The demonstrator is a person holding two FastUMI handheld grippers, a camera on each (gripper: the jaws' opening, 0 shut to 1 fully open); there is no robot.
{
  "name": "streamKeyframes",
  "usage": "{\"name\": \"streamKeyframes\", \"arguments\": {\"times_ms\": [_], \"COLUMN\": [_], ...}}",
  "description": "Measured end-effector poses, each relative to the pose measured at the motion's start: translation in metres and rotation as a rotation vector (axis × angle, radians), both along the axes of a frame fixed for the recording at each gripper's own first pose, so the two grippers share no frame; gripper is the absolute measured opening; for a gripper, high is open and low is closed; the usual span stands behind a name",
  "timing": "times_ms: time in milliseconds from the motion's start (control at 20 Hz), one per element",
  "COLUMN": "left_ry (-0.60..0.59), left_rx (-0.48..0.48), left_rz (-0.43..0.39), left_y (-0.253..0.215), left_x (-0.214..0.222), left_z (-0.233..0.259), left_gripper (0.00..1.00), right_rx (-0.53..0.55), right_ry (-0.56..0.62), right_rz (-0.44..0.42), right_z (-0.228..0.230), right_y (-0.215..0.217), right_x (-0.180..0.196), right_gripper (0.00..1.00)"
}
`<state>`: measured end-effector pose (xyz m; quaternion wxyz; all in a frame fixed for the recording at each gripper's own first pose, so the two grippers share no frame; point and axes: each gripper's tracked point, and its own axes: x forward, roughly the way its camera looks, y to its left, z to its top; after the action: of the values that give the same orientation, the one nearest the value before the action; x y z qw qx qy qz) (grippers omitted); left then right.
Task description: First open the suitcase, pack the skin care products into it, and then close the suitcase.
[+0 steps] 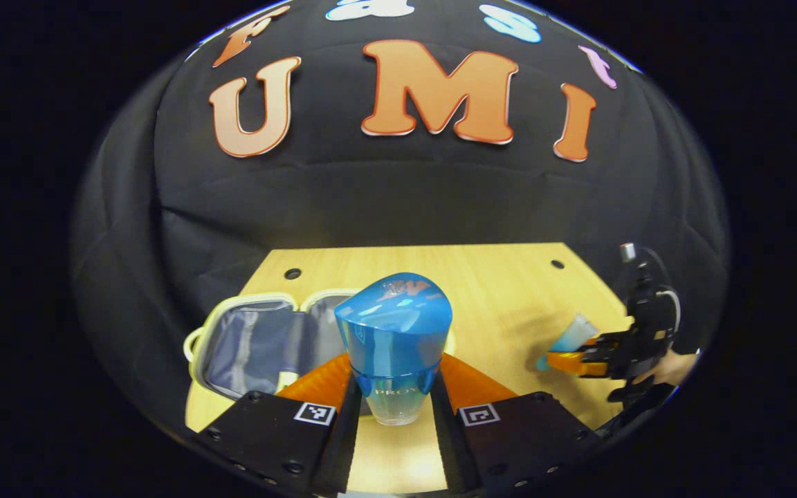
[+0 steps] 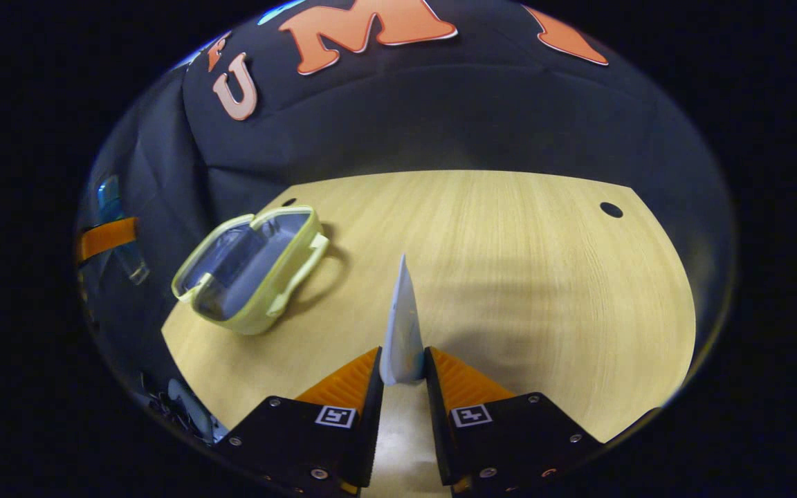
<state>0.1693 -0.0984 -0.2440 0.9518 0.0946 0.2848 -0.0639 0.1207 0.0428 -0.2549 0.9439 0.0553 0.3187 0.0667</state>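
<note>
Blue-capped bottle (image 1: 394, 346) with a clear base is clamped upright between both fingers of the left gripper (image 1: 393, 404), held above the wooden table (image 1: 502, 290). Just beyond and to the left of this gripper, the pale yellow-green suitcase (image 1: 246, 339) is seen lying open, its grey lining exposed; a small pale item inside near its front edge is too small to identify. Far off to the right of the left gripper, the right gripper (image 1: 582, 360) is seen, held by a hand (image 1: 672, 366), with a light blue tube (image 1: 568, 339) pinched in it.

From the right gripper view, the tube (image 2: 402, 332) is seen edge-on, white-blue, tapering to a thin crimped end pointing away, gripped at its thick end between both fingers of the right gripper (image 2: 402, 377). It is held over the table (image 2: 544, 277). The open suitcase (image 2: 253, 270) is seen ahead and to the left of this gripper, resting on the table, handle (image 2: 301, 273) facing the gripper's side. The left gripper with its bottle (image 2: 111, 200) is glimpsed at the far left edge, blurred.
</note>
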Motion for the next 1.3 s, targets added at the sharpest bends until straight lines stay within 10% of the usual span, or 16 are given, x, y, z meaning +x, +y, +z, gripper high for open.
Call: {"name": "streamKeyframes", "arguments": {"times_ms": [450,1300], "left_ry": [0.431,0.633], "left_rx": [-0.069,0.039], "left_rz": [0.012,-0.05], "left_y": [0.061,0.078], "left_x": [0.064,0.103], "left_z": [-0.101,-0.168], "left_gripper": [0.51,0.51], "right_rx": [0.118,0.122], "right_ry": [-0.026,0.027], "right_rz": [-0.102,-0.333], "right_z": [0.04,0.028], "right_y": [0.056,0.075], "right_x": [-0.03,-0.064], "right_gripper": [0.36,0.36]}}
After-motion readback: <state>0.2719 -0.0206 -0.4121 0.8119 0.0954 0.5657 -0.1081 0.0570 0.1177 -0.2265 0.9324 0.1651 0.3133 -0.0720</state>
